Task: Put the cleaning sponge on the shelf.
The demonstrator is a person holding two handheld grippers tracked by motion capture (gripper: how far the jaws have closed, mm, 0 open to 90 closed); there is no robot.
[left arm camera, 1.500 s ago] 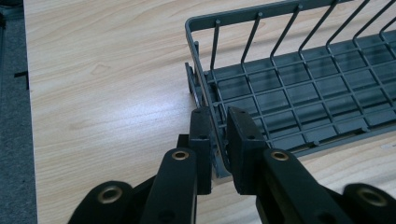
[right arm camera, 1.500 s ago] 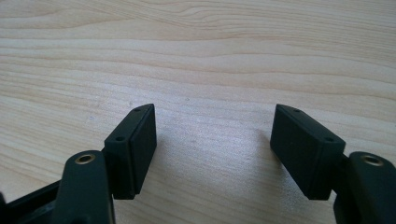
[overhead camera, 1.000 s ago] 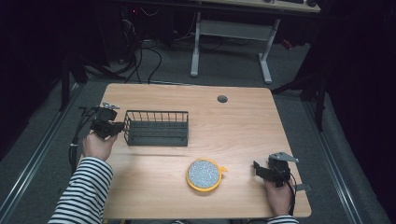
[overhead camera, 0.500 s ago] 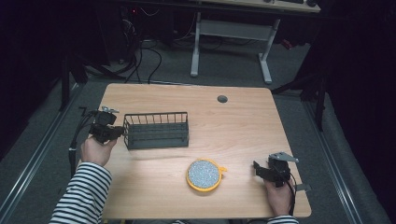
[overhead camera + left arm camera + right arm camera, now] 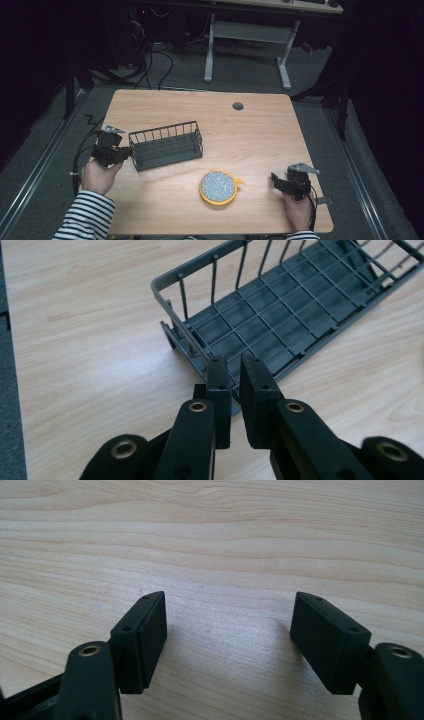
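Your left gripper (image 5: pixel 125 151) sits at the 9 o'clock edge of the wooden table (image 5: pixel 260 130), and its jaws are clamped on the near corner of the dark grey wire basket (image 5: pixel 166 145). In the left gripper view the two pads have closed to a thin slit, with the basket's end rim (image 5: pixel 186 330) pinched between them at the tips. The basket runs away from your left gripper (image 5: pixel 235 374) toward 1 o'clock in that view, with its grid floor bare and its upright wires rising along both long sides. From the high view the basket lies left of the table's centre, with its long axis tilted slightly so that the far end points toward 2 o'clock. Your left hand (image 5: pixel 98 175) wraps the gripper body from below, and a striped sleeve (image 5: pixel 82 217) comes in at 7 o'clock.

Your right gripper (image 5: pixel 276 181) rests at about 4 o'clock on the table, held by your right hand (image 5: pixel 298 210). Its jaws stand wide apart with nothing between them; in the right gripper view your right gripper (image 5: pixel 227 625) has bare wood grain between its pads.

A round yellow container with a speckled grey top (image 5: pixel 218 186) sits near the front edge at about 6 o'clock, between the two grippers and apart from the basket. A small dark cable grommet (image 5: pixel 238 106) marks the tabletop near 12 o'clock.
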